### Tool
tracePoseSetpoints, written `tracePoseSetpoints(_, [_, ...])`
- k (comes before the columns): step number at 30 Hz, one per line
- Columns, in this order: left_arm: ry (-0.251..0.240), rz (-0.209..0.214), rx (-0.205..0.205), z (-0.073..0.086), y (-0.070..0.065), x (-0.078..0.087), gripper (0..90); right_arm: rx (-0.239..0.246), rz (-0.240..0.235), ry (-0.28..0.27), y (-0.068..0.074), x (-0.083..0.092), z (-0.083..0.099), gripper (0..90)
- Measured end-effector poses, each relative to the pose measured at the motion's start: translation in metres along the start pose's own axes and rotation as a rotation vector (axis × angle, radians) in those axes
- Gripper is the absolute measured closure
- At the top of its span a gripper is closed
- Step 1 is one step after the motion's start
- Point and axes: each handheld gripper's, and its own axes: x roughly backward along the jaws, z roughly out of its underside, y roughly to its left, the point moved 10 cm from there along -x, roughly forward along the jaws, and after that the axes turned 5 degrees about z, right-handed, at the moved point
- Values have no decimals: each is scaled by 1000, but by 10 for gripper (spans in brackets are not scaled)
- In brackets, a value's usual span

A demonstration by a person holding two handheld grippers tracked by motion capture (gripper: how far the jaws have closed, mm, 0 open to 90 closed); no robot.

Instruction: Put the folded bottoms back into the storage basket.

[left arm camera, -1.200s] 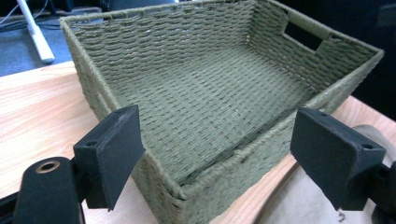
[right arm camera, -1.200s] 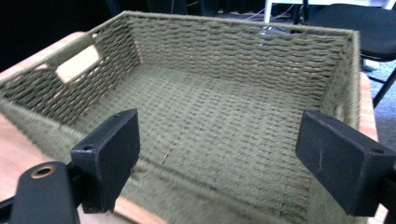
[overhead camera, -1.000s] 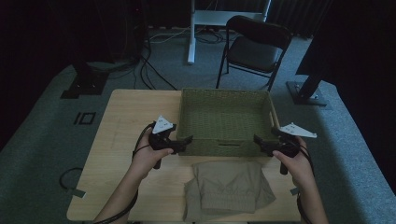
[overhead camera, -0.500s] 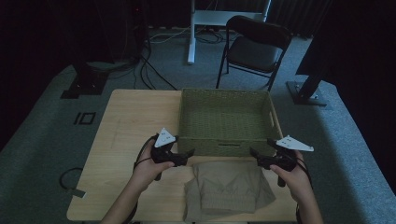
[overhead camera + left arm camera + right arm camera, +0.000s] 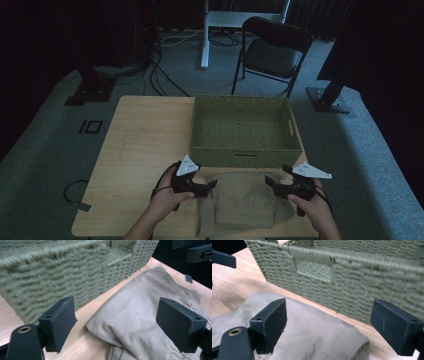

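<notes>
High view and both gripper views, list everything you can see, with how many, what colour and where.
Woven basket: one, olive green, on the far middle of the table.
Folded cloth: one, beige, on the table's near edge in front of the basket, between the two grippers.
Table: one, light wood, centre of the high view.
Folding chair: one, black, on the floor beyond the table.
Stand bases: two, dark, on the floor left and right of the table.
Cables: several, black, on the grey carpet behind the table.
Left gripper: one, black, jaws open at the cloth's left edge.
Right gripper: one, black, jaws open at the cloth's right edge.
Hands: two, holding the grippers.
</notes>
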Motion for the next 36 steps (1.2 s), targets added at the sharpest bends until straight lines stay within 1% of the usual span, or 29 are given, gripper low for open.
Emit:
tracePoseSetpoints(4, [21, -17, 6, 10, -1, -4, 154, -9, 11, 34, -3, -6, 16, 135])
tracePoseSetpoints(6, [32, 1, 26, 15, -3, -6, 154, -3, 22, 47, -6, -10, 23, 135])
tracePoseSetpoints(8, [38, 3, 31, 18, -3, -6, 154, -9, 26, 53, -7, -12, 27, 135])
tracePoseSetpoints(9, [48, 4, 29, 22, -4, -6, 153, -17, 44, 69, -12, -16, 34, 135])
tracePoseSetpoints(10, [53, 5, 38, 25, -5, -6, 153, -18, 52, 73, -14, -16, 36, 135])
tracePoseSetpoints(11, [57, 14, 42, 27, -6, -6, 153, -18, 55, 76, -15, -17, 38, 135])
tracePoseSetpoints(13, [58, 17, 47, 28, -7, -5, 153, -20, 60, 82, -16, -18, 41, 135])
tracePoseSetpoints(14, [64, 18, 53, 31, -9, -5, 153, -26, 67, 95, -19, -19, 46, 135])
tracePoseSetpoints(16, [64, 24, 69, 34, -12, -4, 153, -30, 65, 104, -20, -20, 50, 135])
tracePoseSetpoints(17, [68, 34, 77, 36, -15, -4, 153, -33, 67, 106, -21, -20, 52, 135])
tracePoseSetpoints(19, [71, 39, 81, 38, -18, -5, 153, -41, 69, 109, -22, -21, 54, 135])
tracePoseSetpoints(20, [83, 49, 82, 42, -22, -6, 153, -45, 68, 110, -22, -22, 55, 135])
tracePoseSetpoints(23, [108, 56, 98, 51, -25, -10, 153, -56, 65, 123, -23, -25, 61, 135])
tracePoseSetpoints(25, [118, 53, 112, 55, -25, -13, 153, -57, 64, 129, -23, -26, 63, 135])
tracePoseSetpoints(28, [134, 42, 107, 61, -21, -16, 153, -57, 60, 136, -22, -28, 65, 135])
tracePoseSetpoints(30, [131, 44, 125, 62, -20, -18, 153, -55, 59, 141, -21, -28, 66, 135])
tracePoseSetpoints(32, [125, 54, 159, 62, -18, -22, 153, -52, 60, 148, -21, -30, 68, 135])
tracePoseSetpoints(33, [128, 52, 167, 63, -17, -25, 153, -55, 58, 154, -20, -31, 70, 135])
tracePoseSetpoints(34, [138, 49, 162, 64, -15, -27, 153, -53, 55, 158, -20, -31, 71, 135])
tracePoseSetpoints(36, [146, 42, 179, 66, -12, -33, 153, -49, 48, 167, -18, -33, 72, 135])
